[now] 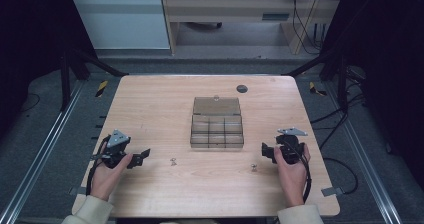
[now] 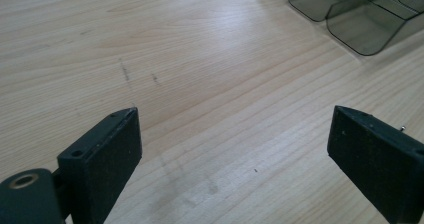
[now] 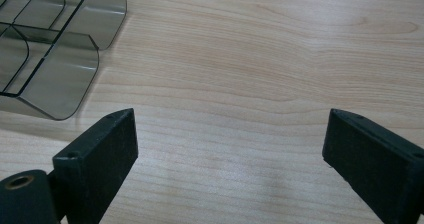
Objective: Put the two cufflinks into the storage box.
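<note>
A smoky transparent compartment box (image 1: pixel 217 129) lies open at the table's middle, its lid folded back; its corner shows in the left gripper view (image 2: pixel 350 14) and in the right gripper view (image 3: pixel 55 49). Two small metal screws rest on the wood in front of it, one at the left (image 1: pixel 173 161) and one at the right (image 1: pixel 253 167). My left gripper (image 1: pixel 141 157) is held low at the front left, jaws wide open over bare wood (image 2: pixel 235 134). My right gripper (image 1: pixel 266 151) sits at the front right, open too, nothing between its jaws (image 3: pixel 230 134).
The wooden table (image 1: pixel 150 109) has a dark round cap (image 1: pixel 242 88) near its far right edge and a small knob-like piece (image 1: pixel 216 97) behind the box lid. Black frame rails flank the table; cables trail on the floor at right.
</note>
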Action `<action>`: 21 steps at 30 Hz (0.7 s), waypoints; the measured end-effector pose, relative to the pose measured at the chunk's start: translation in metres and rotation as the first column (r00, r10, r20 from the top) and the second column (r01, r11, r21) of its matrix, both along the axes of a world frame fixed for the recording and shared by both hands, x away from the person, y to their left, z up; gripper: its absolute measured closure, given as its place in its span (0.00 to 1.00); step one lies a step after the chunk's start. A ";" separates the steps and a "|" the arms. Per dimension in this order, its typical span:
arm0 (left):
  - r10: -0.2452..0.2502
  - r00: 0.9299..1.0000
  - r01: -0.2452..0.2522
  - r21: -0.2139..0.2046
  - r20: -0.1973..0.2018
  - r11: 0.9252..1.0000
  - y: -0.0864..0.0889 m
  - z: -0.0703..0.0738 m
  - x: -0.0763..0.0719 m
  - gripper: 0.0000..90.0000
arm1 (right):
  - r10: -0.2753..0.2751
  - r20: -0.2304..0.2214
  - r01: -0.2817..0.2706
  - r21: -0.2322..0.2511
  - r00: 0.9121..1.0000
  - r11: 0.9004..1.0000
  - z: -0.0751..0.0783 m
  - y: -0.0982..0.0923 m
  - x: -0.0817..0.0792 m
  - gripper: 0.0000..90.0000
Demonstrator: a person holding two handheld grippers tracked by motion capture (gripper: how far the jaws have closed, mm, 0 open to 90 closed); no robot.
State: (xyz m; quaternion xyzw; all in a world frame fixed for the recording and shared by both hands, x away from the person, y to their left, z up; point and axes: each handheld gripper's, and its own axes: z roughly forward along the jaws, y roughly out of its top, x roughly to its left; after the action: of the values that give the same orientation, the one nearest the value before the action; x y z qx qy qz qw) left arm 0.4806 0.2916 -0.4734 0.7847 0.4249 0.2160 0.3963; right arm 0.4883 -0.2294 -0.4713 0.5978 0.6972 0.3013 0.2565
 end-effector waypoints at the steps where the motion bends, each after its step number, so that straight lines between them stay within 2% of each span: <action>1: -0.005 1.000 0.005 -0.002 0.005 1.000 -0.002 0.000 -0.001 0.08 | 0.002 -0.002 -0.002 0.000 1.000 1.000 0.000 0.000 0.000 0.09; 6: -0.043 0.999 0.043 0.034 -0.002 0.998 -0.009 0.002 -0.004 0.08 | 0.009 -0.003 -0.009 -0.005 1.000 1.000 0.000 0.001 -0.001 0.09; 8: -0.080 0.997 0.080 0.048 -0.012 0.996 -0.012 0.005 -0.006 0.08 | 0.005 -0.008 -0.005 -0.001 1.000 1.000 0.000 0.001 -0.001 0.09; 13: -0.112 0.993 0.114 0.071 -0.022 0.991 -0.020 0.014 -0.008 0.10 | 0.005 -0.011 -0.005 -0.003 1.000 1.000 -0.001 0.000 -0.001 0.09; 15: -0.158 0.987 0.159 0.124 -0.017 0.979 -0.030 0.028 -0.007 0.10 | 0.007 -0.011 -0.007 -0.008 1.000 1.000 -0.001 0.000 -0.002 0.09; 16: -0.158 0.987 0.159 0.124 -0.017 0.979 -0.030 0.028 -0.007 0.10 | 0.005 -0.012 -0.005 -0.011 1.000 1.000 -0.001 0.001 -0.002 0.09; 18: -0.222 0.972 0.232 0.170 -0.073 0.958 -0.046 0.045 0.000 0.10 | 0.006 -0.017 -0.006 -0.015 1.000 1.000 -0.001 0.001 -0.002 0.09; 19: -0.222 0.972 0.232 0.170 -0.073 0.958 -0.046 0.045 0.000 0.10 | 0.006 -0.017 -0.006 -0.015 1.000 1.000 -0.001 0.001 -0.002 0.09; 21: -0.257 0.959 0.277 0.206 -0.116 0.939 -0.058 0.054 0.009 0.10 | 0.007 -0.019 -0.007 -0.019 1.000 1.000 -0.001 0.002 -0.002 0.08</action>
State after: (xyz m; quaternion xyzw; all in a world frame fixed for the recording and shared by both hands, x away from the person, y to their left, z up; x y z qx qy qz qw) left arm 0.4892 0.2335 -0.4191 0.8828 0.3051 0.1712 0.3137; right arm 0.4867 -0.2275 -0.4723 0.5958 0.7044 0.2899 0.2546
